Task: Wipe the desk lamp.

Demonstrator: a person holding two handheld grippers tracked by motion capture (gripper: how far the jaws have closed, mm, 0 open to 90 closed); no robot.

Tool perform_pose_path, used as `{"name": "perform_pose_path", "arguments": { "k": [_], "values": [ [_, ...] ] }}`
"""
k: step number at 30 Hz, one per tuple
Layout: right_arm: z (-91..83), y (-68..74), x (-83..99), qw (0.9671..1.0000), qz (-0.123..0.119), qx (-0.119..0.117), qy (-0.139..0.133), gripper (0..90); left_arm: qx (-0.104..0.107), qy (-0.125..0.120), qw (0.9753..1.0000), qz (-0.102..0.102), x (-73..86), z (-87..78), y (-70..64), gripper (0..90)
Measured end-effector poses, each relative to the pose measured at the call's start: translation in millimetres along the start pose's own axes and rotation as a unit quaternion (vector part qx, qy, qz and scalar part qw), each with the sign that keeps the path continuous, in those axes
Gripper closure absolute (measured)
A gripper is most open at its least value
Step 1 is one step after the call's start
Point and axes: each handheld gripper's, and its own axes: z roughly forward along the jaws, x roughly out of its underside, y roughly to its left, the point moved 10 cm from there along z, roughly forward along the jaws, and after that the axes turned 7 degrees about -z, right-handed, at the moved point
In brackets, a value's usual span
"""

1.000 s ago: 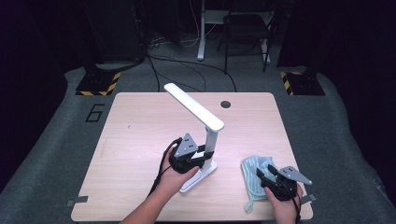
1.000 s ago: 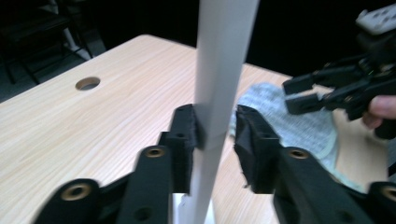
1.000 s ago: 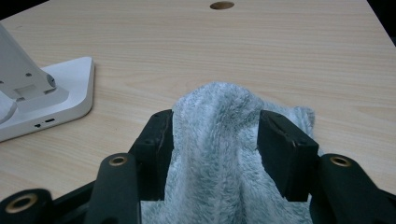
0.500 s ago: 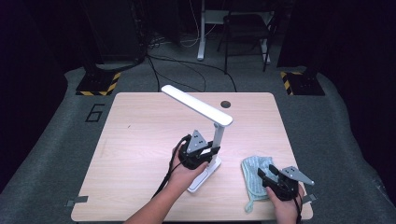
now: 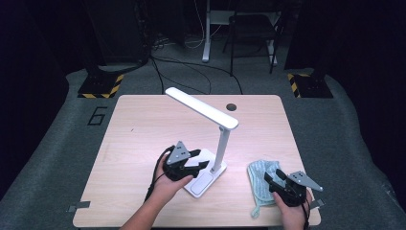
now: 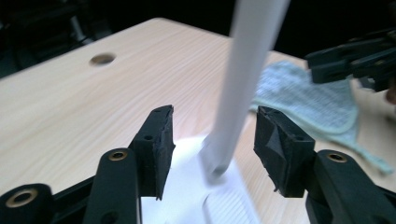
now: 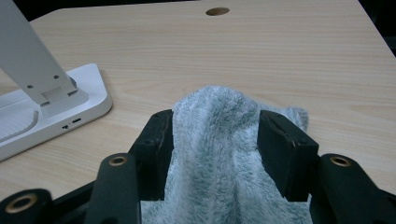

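Lamp: my white folding desk lamp with flat base (image 5: 205, 176) stands near the front middle of the light wooden table (image 5: 143, 129), upright, arm raised.
Left claw: my left gripper (image 6: 212, 135) has its jaws apart, straddling the lamp's post, no contact that I can make out; blur makes this unsure.
Cloth: the fluffy pale-green cloth (image 7: 219, 140) lies at the front right, well apart from the base.
Right claw: my right gripper (image 7: 215, 133) is clamped on a raised fold.
Progress: I judge wiping not yet begun; lamp needs steadying, cloth needs carrying over.
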Motion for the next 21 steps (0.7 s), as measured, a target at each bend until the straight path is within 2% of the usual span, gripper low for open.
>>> {"name": "perform_pose_path", "arguments": {
  "k": [6,12,16,21],
  "values": [
    [0.8,-0.3,0.3,1.0000,0.000,0.004,0.000,45.4,-0.029,0.018,0.9992,-0.021,37.1,-13.1,24.1,43.2],
    [1.3,0.5,1.1,1.0000,-0.004,0.004,0.002,45.0,-0.043,0.041,0.9972,-0.046,68.0,-8.6,35.8,40.3],
    [1.6,0.1,1.1,1.0000,-0.002,0.006,0.000,44.8,-0.044,0.061,0.9958,-0.052,81.9,-3.0,39.9,39.5],
    [1.5,-0.6,1.6,1.0000,0.000,0.005,0.001,44.8,-0.049,0.072,0.9946,-0.056,88.9,3.4,44.8,39.0]
  ]
}}
